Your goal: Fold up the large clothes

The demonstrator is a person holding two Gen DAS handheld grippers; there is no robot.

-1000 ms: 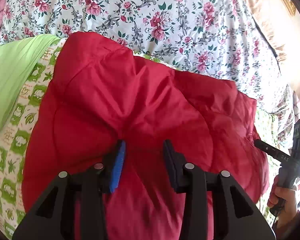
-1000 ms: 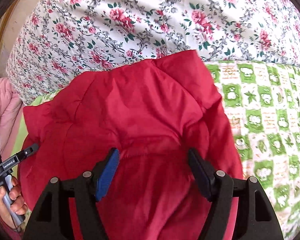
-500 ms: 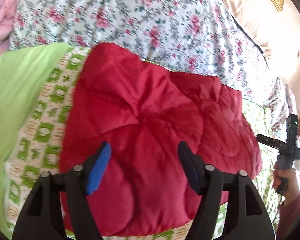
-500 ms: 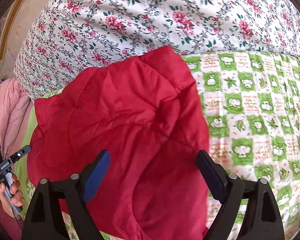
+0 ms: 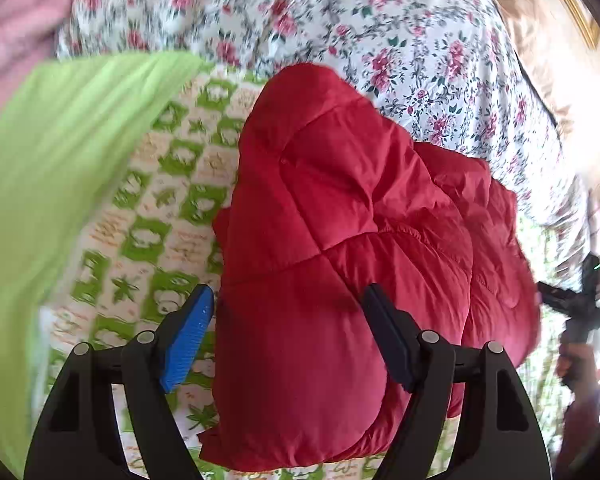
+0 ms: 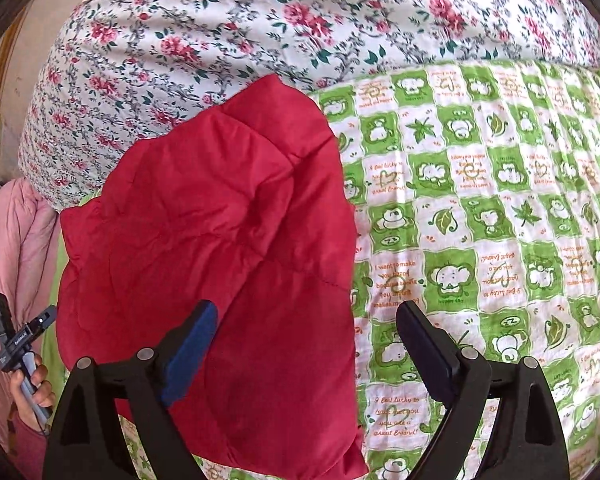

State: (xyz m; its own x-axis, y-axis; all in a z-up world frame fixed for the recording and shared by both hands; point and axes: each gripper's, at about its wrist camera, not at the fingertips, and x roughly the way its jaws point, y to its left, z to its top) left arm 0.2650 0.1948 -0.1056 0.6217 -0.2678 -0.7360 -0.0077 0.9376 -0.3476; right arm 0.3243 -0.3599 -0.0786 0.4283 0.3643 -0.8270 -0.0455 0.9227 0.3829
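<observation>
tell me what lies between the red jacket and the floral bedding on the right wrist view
In the right wrist view, nothing: the red puffer jacket overlaps the floral bedding directly, its upper edge lying against it.

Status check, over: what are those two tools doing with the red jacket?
Left tool opening, right tool open, neither gripping. Red jacket lies folded on green checked blanket. Nothing in the way.

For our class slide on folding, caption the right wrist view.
Right gripper open above a folded red jacket on a green checked sheet.
</observation>
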